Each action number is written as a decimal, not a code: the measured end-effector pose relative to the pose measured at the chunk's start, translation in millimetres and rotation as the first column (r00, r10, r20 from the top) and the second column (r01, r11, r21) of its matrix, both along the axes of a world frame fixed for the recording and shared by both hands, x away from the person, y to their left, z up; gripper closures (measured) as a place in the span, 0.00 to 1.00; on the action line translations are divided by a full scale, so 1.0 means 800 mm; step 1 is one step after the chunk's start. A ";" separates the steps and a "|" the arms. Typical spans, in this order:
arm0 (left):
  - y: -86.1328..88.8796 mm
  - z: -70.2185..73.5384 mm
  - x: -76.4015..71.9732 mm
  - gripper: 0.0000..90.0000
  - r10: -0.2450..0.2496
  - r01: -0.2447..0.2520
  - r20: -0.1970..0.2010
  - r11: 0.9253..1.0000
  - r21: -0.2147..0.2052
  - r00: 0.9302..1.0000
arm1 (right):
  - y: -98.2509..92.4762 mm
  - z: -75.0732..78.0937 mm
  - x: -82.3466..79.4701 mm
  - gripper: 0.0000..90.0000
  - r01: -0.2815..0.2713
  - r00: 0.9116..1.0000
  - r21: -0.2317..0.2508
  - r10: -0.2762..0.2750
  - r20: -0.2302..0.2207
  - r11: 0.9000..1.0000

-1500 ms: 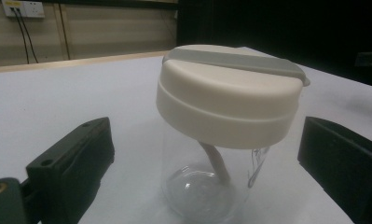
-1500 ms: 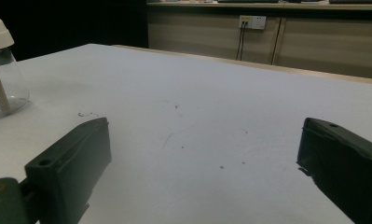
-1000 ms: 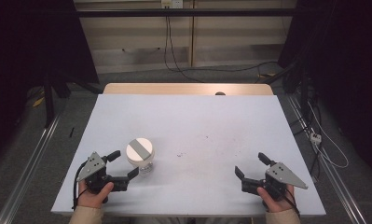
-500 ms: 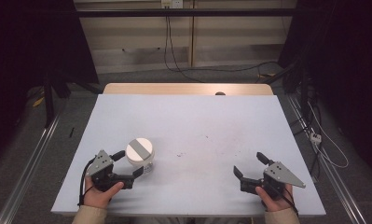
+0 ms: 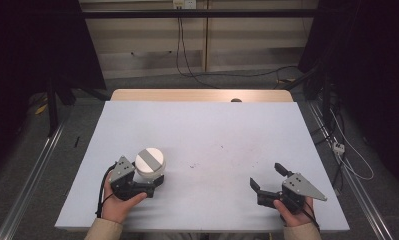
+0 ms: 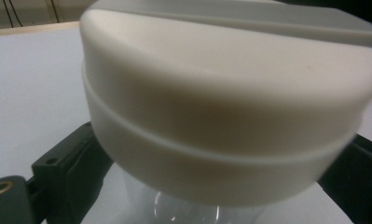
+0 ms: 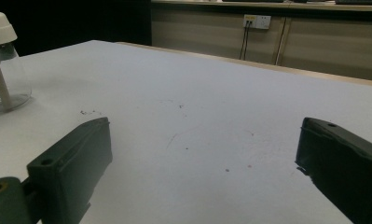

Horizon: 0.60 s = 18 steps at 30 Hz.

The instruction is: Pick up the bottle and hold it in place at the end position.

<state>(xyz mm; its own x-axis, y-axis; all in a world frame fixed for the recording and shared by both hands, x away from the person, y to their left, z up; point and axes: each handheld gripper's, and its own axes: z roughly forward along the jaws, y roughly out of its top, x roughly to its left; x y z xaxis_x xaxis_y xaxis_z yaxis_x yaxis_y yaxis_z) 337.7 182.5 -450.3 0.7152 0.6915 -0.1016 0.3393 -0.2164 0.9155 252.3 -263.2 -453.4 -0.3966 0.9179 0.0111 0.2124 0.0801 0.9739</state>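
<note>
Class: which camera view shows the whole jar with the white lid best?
The right gripper view: the jar stands side-on, its white lid over clear glass. The high view shows mainly its lid from above. The left gripper view shows it close and blurred.

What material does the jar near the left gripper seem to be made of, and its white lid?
The jar looks like clear glass or clear plastic: the table shows through its wall, and it carries small bright glints. Which of the two I cannot tell. The white lid seems to be matt plastic: opaque, smooth, softly shaded, with a moulded ridge around its side and a grey stripe on top.
</note>
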 end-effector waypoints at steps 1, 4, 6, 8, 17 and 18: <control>0.000 0.000 0.000 0.05 0.000 0.000 0.000 1.000 0.000 1.000 | 0.000 0.000 0.000 0.03 0.000 1.000 0.000 0.000 0.000 1.000; -0.004 -0.002 0.003 0.05 0.003 -0.003 -0.004 1.000 0.000 1.000 | 0.000 0.000 0.000 0.03 -0.001 1.000 0.000 0.001 -0.001 1.000; -0.006 -0.003 0.004 0.05 0.007 -0.007 -0.012 1.000 0.008 1.000 | 0.000 0.000 0.000 0.03 0.000 1.000 -0.001 0.000 0.000 1.000; -0.008 -0.003 0.005 0.06 0.008 -0.008 -0.008 1.000 0.008 1.000 | 0.000 0.000 0.000 0.04 -0.001 1.000 0.001 0.001 0.000 1.000; -0.011 -0.004 0.005 0.15 0.017 -0.018 0.021 1.000 0.017 1.000 | 0.000 0.001 0.000 0.04 0.001 1.000 0.001 -0.001 0.000 1.000; -0.011 -0.005 0.005 0.15 0.018 -0.019 0.026 1.000 0.020 0.999 | 0.000 0.001 0.000 0.04 0.002 1.000 0.000 -0.002 0.000 1.000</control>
